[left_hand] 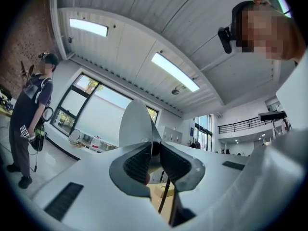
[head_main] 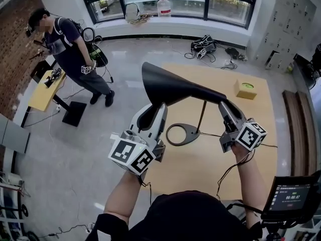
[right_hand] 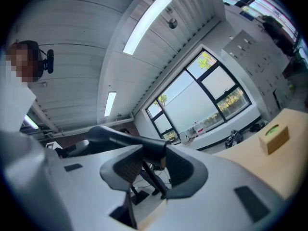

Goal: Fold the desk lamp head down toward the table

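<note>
Head view: one lamp, two grippers.

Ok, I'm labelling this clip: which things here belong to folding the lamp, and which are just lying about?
In use: lamp head, lamp base, left hand-held gripper and right hand-held gripper, both clamped on the head.
Lying about: tan box on the table, screen, jug, cables.

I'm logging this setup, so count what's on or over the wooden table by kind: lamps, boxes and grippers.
lamp: 1
box: 1
grippers: 2 (left gripper, right gripper)
Total: 4
</note>
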Demonstrator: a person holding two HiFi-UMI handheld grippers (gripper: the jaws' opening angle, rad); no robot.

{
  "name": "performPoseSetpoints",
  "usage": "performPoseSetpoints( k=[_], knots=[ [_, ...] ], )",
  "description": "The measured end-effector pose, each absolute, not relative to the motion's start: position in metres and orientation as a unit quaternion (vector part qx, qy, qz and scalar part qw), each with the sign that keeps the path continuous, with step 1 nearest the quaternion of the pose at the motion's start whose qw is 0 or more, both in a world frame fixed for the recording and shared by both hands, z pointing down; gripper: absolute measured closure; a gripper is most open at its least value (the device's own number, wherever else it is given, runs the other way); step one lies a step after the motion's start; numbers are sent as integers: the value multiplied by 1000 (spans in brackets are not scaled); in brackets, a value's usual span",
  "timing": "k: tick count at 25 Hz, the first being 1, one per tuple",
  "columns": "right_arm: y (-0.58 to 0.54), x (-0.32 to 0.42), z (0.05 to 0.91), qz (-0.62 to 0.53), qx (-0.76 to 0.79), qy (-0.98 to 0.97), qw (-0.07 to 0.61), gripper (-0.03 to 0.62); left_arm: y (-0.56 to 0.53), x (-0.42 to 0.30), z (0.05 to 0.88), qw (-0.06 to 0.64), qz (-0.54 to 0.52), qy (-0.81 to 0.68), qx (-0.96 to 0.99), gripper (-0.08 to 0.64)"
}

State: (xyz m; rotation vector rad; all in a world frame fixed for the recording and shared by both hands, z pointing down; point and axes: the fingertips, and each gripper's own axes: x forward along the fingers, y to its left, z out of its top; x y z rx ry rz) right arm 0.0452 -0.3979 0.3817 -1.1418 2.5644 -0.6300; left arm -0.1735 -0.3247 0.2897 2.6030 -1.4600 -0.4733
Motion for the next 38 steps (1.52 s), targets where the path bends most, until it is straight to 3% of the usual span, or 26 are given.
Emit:
performPoseSetpoints(
  k=[17, 22, 30, 33, 38],
  knots=[
    [-402, 50, 367, -146, -426, 890, 69, 442, -330, -183, 330, 139, -191, -486, 841, 506],
    [-403, 52, 369, -148, -429, 889, 64, 442, -334, -214, 302, 128, -207, -504, 828, 420],
    [-401, 53, 368, -148, -433, 886, 66, 442, -351, -218, 282, 142, -181, -472, 851, 423],
    [-401, 52, 364, -137, -436, 887, 63, 442, -349, -218, 292, 155, -191, -474, 845, 484],
    [-400, 52, 357, -96, -445, 890, 41, 442, -349, -224, 318, 200, -208, -477, 830, 484]
  ],
)
